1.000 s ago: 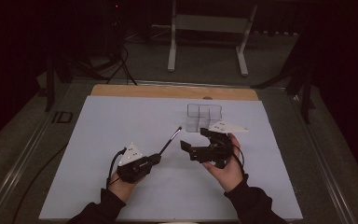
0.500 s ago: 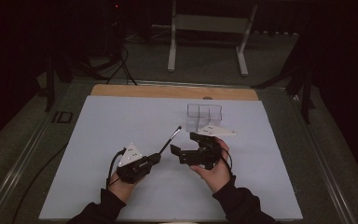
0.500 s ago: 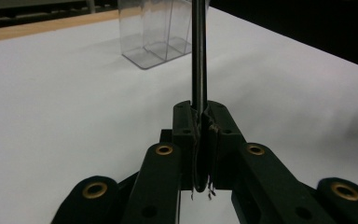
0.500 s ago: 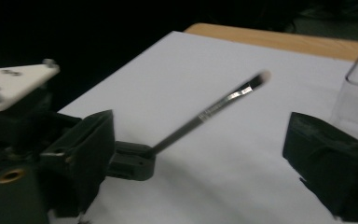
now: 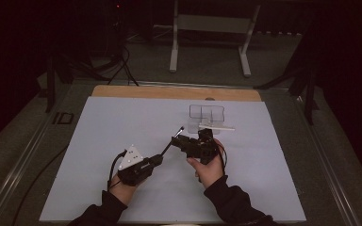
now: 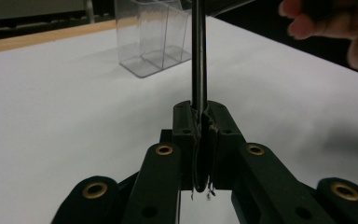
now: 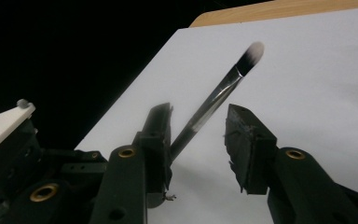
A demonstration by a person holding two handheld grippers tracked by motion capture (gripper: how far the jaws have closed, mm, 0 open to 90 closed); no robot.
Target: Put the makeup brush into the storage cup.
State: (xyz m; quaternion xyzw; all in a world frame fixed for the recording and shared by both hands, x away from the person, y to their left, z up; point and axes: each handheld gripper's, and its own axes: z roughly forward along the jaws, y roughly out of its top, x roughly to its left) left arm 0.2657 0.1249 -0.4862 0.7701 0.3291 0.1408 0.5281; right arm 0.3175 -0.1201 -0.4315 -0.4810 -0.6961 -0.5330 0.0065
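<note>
A slim makeup brush (image 5: 166, 149) with a black handle, silver ferrule and pale tip (image 7: 251, 50) points up and to the right over the white mat. My left gripper (image 5: 158, 159) is shut on its handle (image 6: 198, 56), which rises from between the pads (image 6: 203, 116). My right gripper (image 5: 176, 140) reaches in from the right, and its jaws have just been closing. The brush shaft (image 7: 214, 100) runs between them (image 7: 198, 126), close against one jaw. A gap remains at the other.
A clear divided box (image 5: 206, 115) stands on the white mat (image 5: 122, 132) just beyond the grippers, with a thin white stick (image 5: 219, 127) lying at its front. A wooden strip (image 5: 169, 92) edges the mat's far side. Dark stands and cables lie behind.
My right gripper has moved left and down to the brush, and its jaws have narrowed around the shaft. The left gripper and the brush have stayed in place.
</note>
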